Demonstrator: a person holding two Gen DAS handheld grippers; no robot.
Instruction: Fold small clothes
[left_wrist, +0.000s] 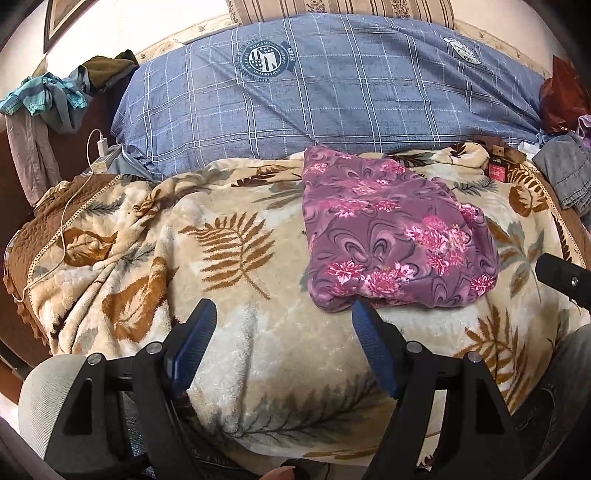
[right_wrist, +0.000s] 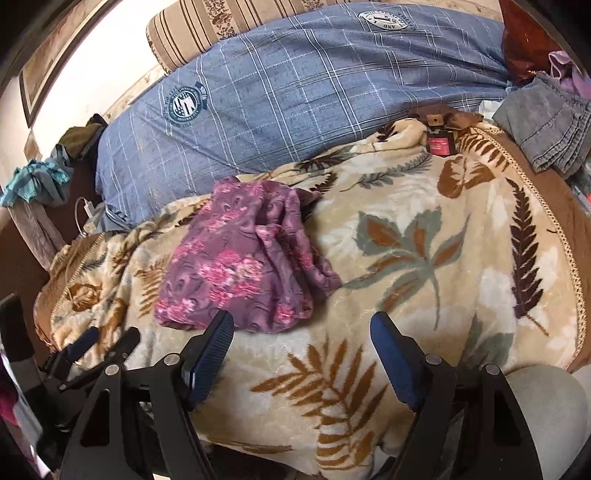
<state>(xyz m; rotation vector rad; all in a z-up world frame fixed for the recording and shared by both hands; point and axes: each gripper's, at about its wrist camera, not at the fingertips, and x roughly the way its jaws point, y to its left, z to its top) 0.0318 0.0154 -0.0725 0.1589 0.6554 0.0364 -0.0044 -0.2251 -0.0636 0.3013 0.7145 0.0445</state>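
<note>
A purple fleece garment with pink flowers (left_wrist: 395, 236) lies partly folded on a cream leaf-patterned plush blanket (left_wrist: 236, 236), its long axis running away toward the blue checked duvet (left_wrist: 332, 92). Left to right: the left gripper (left_wrist: 284, 325) hovers with jaws spread and empty, its right fingertip at the garment's near edge. The right gripper (right_wrist: 301, 334), jaws also spread and empty, has the garment ahead and leftward. Both seem about equally near.

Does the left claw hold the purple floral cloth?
No, the left claw is open and empty, and the purple floral cloth lies free on the blanket.
</note>
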